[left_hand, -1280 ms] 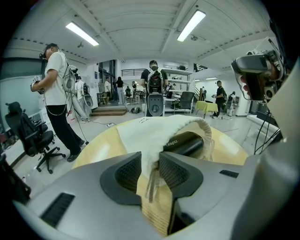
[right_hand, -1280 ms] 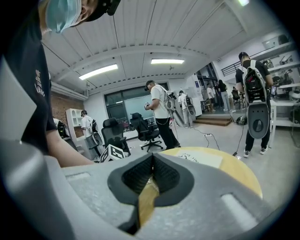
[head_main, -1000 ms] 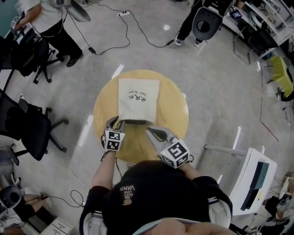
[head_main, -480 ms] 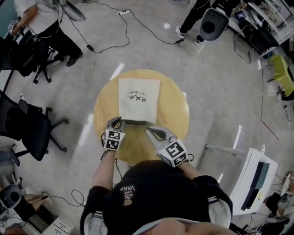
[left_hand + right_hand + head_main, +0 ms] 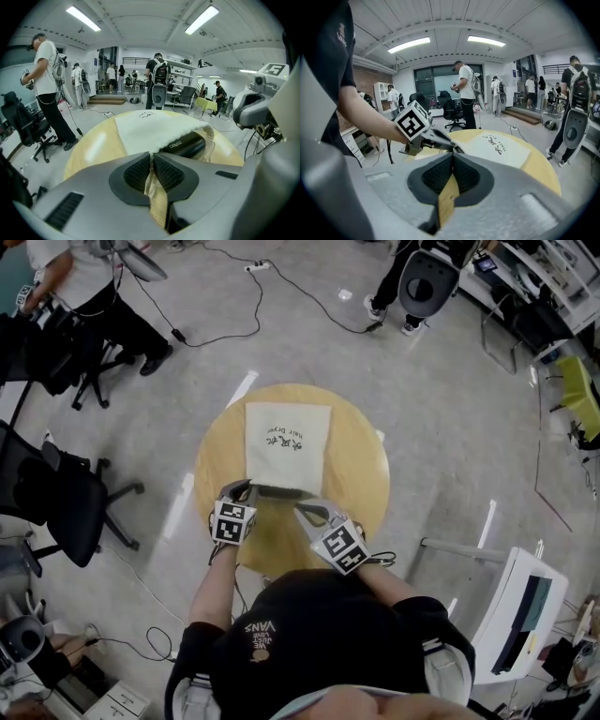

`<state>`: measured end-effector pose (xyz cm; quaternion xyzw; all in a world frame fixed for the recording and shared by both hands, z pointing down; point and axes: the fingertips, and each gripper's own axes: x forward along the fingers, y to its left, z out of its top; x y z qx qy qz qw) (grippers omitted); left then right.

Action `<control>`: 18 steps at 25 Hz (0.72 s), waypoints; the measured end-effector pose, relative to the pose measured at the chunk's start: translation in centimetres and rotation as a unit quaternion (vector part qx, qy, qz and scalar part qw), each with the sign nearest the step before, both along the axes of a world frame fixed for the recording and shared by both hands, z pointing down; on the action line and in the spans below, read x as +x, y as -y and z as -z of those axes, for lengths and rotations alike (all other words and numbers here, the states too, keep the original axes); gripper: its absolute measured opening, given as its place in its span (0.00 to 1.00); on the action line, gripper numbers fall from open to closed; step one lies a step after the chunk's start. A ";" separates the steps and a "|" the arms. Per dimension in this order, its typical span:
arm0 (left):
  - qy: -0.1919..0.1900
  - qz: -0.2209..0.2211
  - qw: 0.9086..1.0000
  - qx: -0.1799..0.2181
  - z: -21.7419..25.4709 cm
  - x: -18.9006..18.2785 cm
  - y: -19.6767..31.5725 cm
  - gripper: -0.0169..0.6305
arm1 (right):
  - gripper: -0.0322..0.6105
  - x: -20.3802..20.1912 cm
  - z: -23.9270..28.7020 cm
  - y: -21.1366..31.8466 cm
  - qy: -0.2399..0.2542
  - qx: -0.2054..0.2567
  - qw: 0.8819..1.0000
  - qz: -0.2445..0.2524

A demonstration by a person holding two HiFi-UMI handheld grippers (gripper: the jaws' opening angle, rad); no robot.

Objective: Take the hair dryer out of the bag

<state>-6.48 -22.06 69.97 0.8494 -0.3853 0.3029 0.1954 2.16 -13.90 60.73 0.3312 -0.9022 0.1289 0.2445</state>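
Observation:
A white cloth bag (image 5: pixel 287 440) with dark print lies flat on the round wooden table (image 5: pixel 361 470), its mouth toward me. In the left gripper view, the black hair dryer (image 5: pixel 185 144) shows inside the open mouth of the bag (image 5: pixel 150 129). My left gripper (image 5: pixel 152 158) has just been closing and its pads now pinch the bag's near hem at the mouth's left corner (image 5: pixel 248 488). My right gripper (image 5: pixel 299 511) is shut with nothing in it, hovering just right of the mouth above the table; its own view (image 5: pixel 452 157) looks across at the left gripper (image 5: pixel 440 140).
A black office chair (image 5: pixel 58 501) stands left of the table and a white cabinet (image 5: pixel 521 607) at the lower right. People (image 5: pixel 98 292) stand farther off, with cables (image 5: pixel 281 296) across the floor. The table's near rim (image 5: pixel 281 559) lies under my hands.
The left jaws, wide open around the bag's corner before, have closed onto the hem. The right gripper has sunk and shifted slightly left toward the bag's mouth.

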 end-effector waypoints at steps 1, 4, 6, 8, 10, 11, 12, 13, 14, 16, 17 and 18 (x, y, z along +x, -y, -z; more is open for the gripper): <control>-0.002 0.003 1.000 -0.002 0.1 0.0 0.0 0.08 | 0.05 -0.3 -0.6 0.0 -0.011 -0.002 1.000 0.009; -0.005 0.008 1.000 -0.006 0.5 0.0 0.1 0.08 | 0.05 -1.0 -1.8 0.2 -0.040 -0.005 0.999 0.034; -0.004 0.010 1.000 -0.008 0.7 0.1 0.1 0.08 | 0.05 -1.3 -2.4 0.5 -0.056 -0.006 0.997 0.043; -0.004 0.011 1.000 -0.010 0.9 0.2 0.1 0.08 | 0.05 -1.3 -3.0 0.9 -0.069 -0.007 0.997 0.046; -0.005 0.012 1.000 -0.012 1.0 0.3 0.0 0.08 | 0.05 -1.3 -3.8 1.3 -0.084 -0.007 0.995 0.050; -0.005 0.012 1.000 -0.013 1.1 0.4 0.0 0.08 | 0.05 -1.2 -4.2 1.5 -0.092 -0.005 0.994 0.050; -0.005 0.013 1.000 -0.013 1.1 0.4 0.0 0.08 | 0.05 -1.1 -4.5 1.9 -0.101 -0.001 0.994 0.049; -0.005 0.013 1.000 -0.014 1.2 0.5 0.0 0.08 | 0.05 -1.0 -4.6 2.2 -0.109 0.005 0.993 0.047; -0.005 0.013 1.000 -0.015 1.2 0.5 0.0 0.08 | 0.13 -0.9 -4.7 2.5 -0.115 0.010 0.992 0.046; -0.005 0.013 1.000 -0.015 1.2 0.6 0.0 0.08 | 0.20 -1.0 -4.8 2.9 -0.122 0.014 0.991 0.051; -0.005 0.013 1.000 -0.016 1.3 0.7 0.0 0.08 | 0.20 -1.0 -4.9 3.0 -0.127 0.016 0.990 0.056; -0.006 0.013 1.000 -0.016 1.3 0.8 0.0 0.08 | 0.22 -1.1 -5.0 3.0 -0.135 0.019 0.989 0.061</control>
